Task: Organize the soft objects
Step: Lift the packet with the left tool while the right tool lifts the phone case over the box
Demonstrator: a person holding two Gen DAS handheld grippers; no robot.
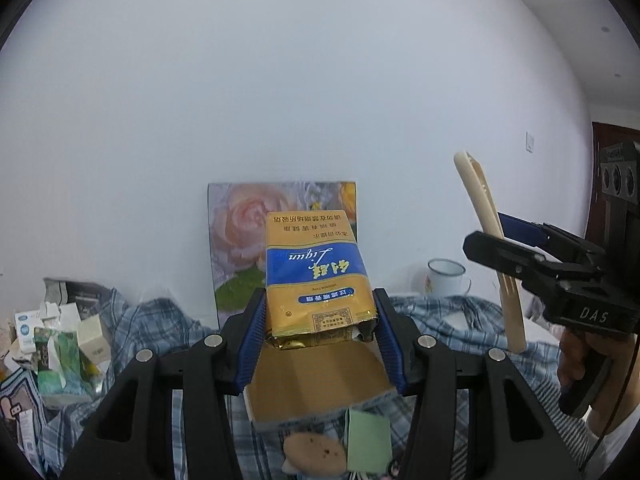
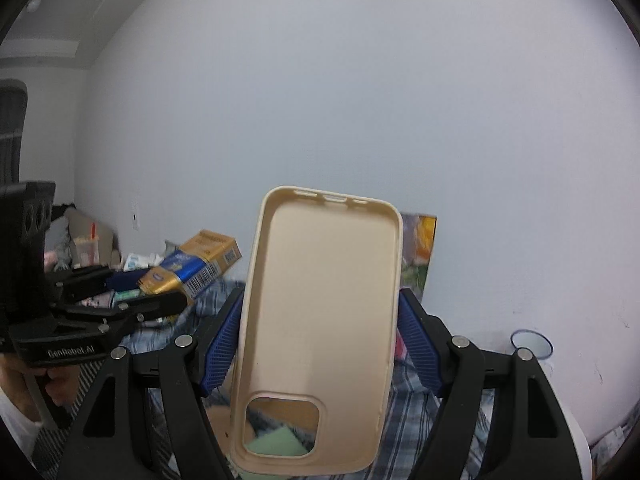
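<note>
My left gripper (image 1: pixel 320 312) is shut on a soft gold and blue cigarette pack (image 1: pixel 316 276), held upright above the plaid cloth (image 1: pixel 160 328). The pack also shows in the right wrist view (image 2: pixel 192 268), at the left. My right gripper (image 2: pixel 320 320) is shut on a beige soft phone case (image 2: pixel 320 320), held upright with its hollow side toward the camera. In the left wrist view the case (image 1: pixel 488 224) shows edge-on at the right, pinched in the right gripper (image 1: pixel 500 236).
A floral picture (image 1: pixel 240 240) leans on the white wall. A white mug (image 1: pixel 446 278) stands at the right. A pile of crumpled packets and boxes (image 1: pixel 60 344) lies at the left. A brown cardboard piece (image 1: pixel 316 384), a green card (image 1: pixel 368 440) and a tan pad (image 1: pixel 314 452) lie below.
</note>
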